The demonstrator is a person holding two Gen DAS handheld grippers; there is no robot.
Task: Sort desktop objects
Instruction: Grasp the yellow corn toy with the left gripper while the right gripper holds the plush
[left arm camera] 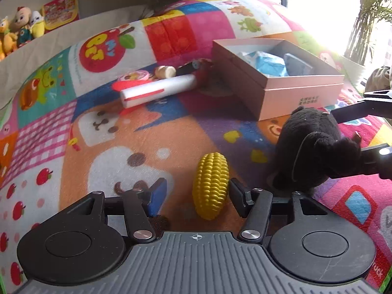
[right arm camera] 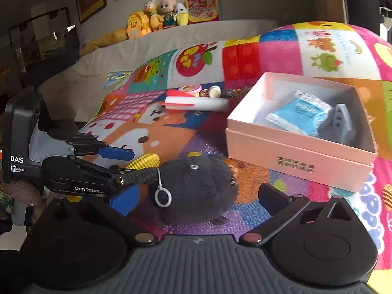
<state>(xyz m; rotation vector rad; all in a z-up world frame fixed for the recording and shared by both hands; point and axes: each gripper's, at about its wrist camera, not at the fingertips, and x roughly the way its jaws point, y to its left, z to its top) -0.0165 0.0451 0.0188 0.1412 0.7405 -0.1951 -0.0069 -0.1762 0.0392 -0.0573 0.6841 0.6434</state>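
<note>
A yellow toy corn (left arm camera: 211, 186) lies on the colourful play mat between the fingers of my open left gripper (left arm camera: 197, 193); the right finger is close to it, and I cannot tell if it touches. A black plush toy (right arm camera: 196, 188) with a white ring sits between the fingers of my open right gripper (right arm camera: 198, 196). The plush (left arm camera: 316, 147) is just right of the corn. The corn (right arm camera: 144, 161) shows behind the left gripper (right arm camera: 117, 164) in the right wrist view. A pink open box (left arm camera: 281, 78) holding a blue packet (right arm camera: 299, 115) stands beyond.
A white tube with a red stripe (left arm camera: 159, 90), a small round pink item (left arm camera: 133, 76) and other small items lie on the mat (left arm camera: 171, 132) left of the box. Stuffed toys (right arm camera: 156, 17) line a ledge at the back.
</note>
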